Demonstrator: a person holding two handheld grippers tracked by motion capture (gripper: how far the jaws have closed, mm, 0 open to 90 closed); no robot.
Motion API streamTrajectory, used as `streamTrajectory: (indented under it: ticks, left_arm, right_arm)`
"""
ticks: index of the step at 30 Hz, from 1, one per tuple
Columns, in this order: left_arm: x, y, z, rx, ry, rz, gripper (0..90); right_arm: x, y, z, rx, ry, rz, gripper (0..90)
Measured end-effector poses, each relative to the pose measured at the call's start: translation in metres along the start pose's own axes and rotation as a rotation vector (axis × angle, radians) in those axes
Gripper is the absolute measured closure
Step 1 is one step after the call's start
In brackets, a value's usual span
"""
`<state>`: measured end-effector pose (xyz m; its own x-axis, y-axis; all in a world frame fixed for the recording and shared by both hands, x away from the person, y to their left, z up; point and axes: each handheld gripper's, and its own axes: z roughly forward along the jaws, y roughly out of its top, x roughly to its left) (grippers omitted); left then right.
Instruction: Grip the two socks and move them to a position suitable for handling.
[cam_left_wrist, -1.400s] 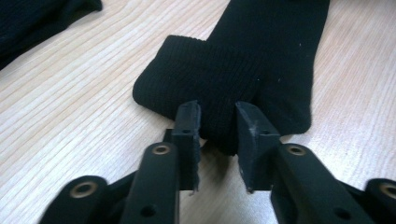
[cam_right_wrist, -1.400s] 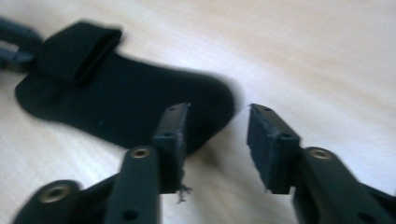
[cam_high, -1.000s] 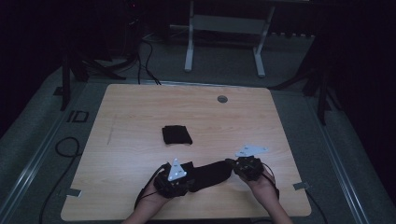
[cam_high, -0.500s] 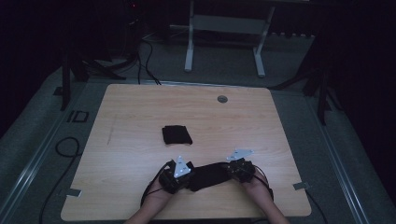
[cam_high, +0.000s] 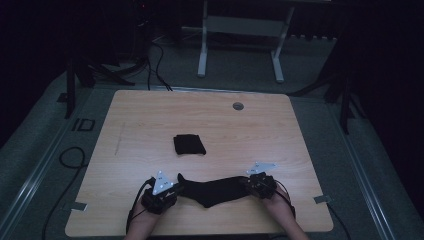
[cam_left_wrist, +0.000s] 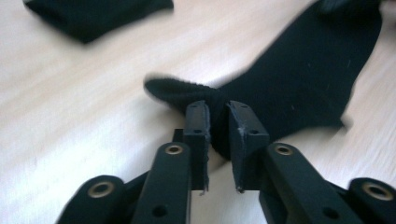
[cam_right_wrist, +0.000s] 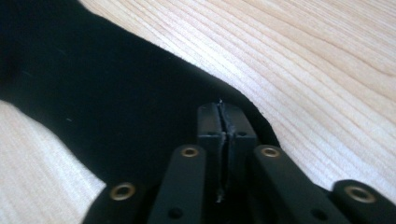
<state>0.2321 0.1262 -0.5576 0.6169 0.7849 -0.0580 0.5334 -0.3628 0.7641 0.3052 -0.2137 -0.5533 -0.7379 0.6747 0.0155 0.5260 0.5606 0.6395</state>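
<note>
**Black sock held stretched at both ends near the front edge**

The black sock (cam_high: 215, 190) lies flat on the tabletop (cam_high: 150, 125), close to the front edge and about midway between the two front corners. It is pulled out lengthwise, with its heel bulging toward the front edge. The left gripper (cam_left_wrist: 217, 116) has one end of it: the jaws stand only a little apart, with a bunched fold of cloth pinched between them. The right gripper (cam_right_wrist: 220, 116) has the other end: its jaws are pressed almost together on a thin layer of the cloth, close to the sock's edge.

I judge the step in hand to be the smoothing of the sock before folding. Nearer the middle of the tabletop lies a folded black cloth (cam_high: 189, 144), well apart from the sock, probably the other sock of the pair already folded. The next move probably calls for one gripper to lift its end and carry it over to the other end, while the other gripper keeps its end down on the wood. The two ends should meet evenly, and the cloth should not twist.

A small round grommet (cam_high: 238, 106) sits near the back edge. No brand, label or writing can be read on the sock or the tabletop
</note>
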Motion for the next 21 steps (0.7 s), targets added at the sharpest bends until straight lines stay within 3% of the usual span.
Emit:
streamTrajectory:
  ticks: [2,3,4,6,8,9,11,14,15,21]
  left_arm:
    - [0.002,-0.008,0.000,0.040,-0.004,0.001,71.8]
    - [0.004,-0.015,-0.003,0.037,0.038,0.017,65.4]
    - [0.006,-0.019,-0.005,0.044,0.049,0.018,61.4]
    - [0.012,-0.024,-0.013,0.034,0.056,-0.007,53.1]
    - [0.015,-0.025,-0.017,0.017,0.031,-0.018,59.5]
    - [0.018,-0.023,-0.025,-0.031,0.006,-0.019,63.1]
    - [0.017,-0.015,-0.027,-0.068,-0.011,0.006,70.4]
    - [0.011,0.001,-0.020,-0.085,-0.024,0.070,85.3]
    - [0.009,0.007,-0.014,-0.086,-0.035,0.089,89.8]
    - [0.003,0.023,0.015,-0.006,-0.049,0.155,90.0]
  right_arm:
    - [0.001,-0.002,-0.001,0.001,0.001,0.008,80.1]
    - [0.001,-0.002,-0.002,0.003,0.008,0.015,73.6]
    - [0.000,-0.001,-0.004,0.020,0.037,0.012,68.3]
    - [-0.002,0.000,-0.011,0.021,0.038,0.013,65.3]
    - [-0.004,0.001,-0.016,0.001,0.051,0.027,65.5]
    - [-0.006,0.005,-0.030,-0.058,0.069,0.041,69.9]
    - [-0.006,0.008,-0.038,-0.083,0.067,0.041,78.5]
    - [0.001,0.012,-0.043,-0.107,0.043,0.010,89.5]
    - [0.004,0.013,-0.042,-0.103,0.035,-0.002,89.6]
    - [0.009,0.014,-0.022,-0.047,0.013,-0.048,89.6]
